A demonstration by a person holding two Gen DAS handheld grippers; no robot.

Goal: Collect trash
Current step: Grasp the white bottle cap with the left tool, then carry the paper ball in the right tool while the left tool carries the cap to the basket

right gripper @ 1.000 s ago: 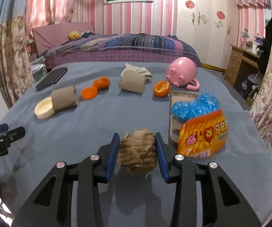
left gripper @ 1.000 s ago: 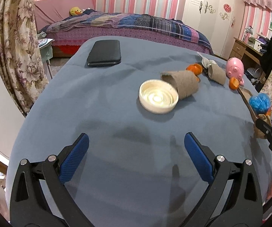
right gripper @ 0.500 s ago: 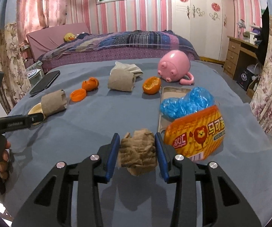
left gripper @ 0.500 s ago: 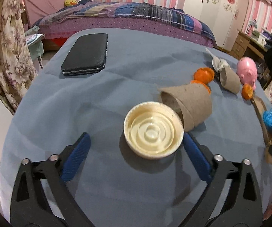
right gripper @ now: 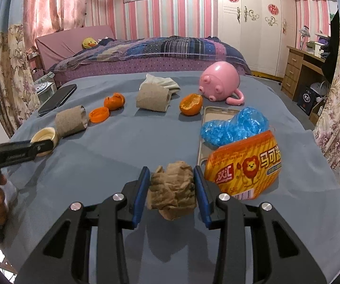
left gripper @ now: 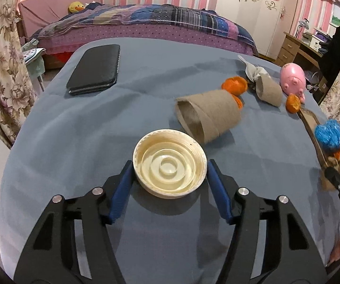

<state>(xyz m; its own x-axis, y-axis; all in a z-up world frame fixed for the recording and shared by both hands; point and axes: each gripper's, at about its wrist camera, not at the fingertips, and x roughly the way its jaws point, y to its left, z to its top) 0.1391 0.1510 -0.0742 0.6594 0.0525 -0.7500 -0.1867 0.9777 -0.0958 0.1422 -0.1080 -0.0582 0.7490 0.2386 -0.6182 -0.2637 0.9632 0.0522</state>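
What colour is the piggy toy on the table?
The piggy toy is pink, best seen from the right wrist view.

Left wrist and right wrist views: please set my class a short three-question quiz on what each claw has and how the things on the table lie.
1. The right claw grips: A) crumpled brown paper; B) an orange peel; C) a snack packet?
2. True or false: the black phone stands upright.
3. What sits between the left claw pads?

Key: 1 A. 2 False, it lies flat. 3 The cream lid; the jaws have just been closing on it.
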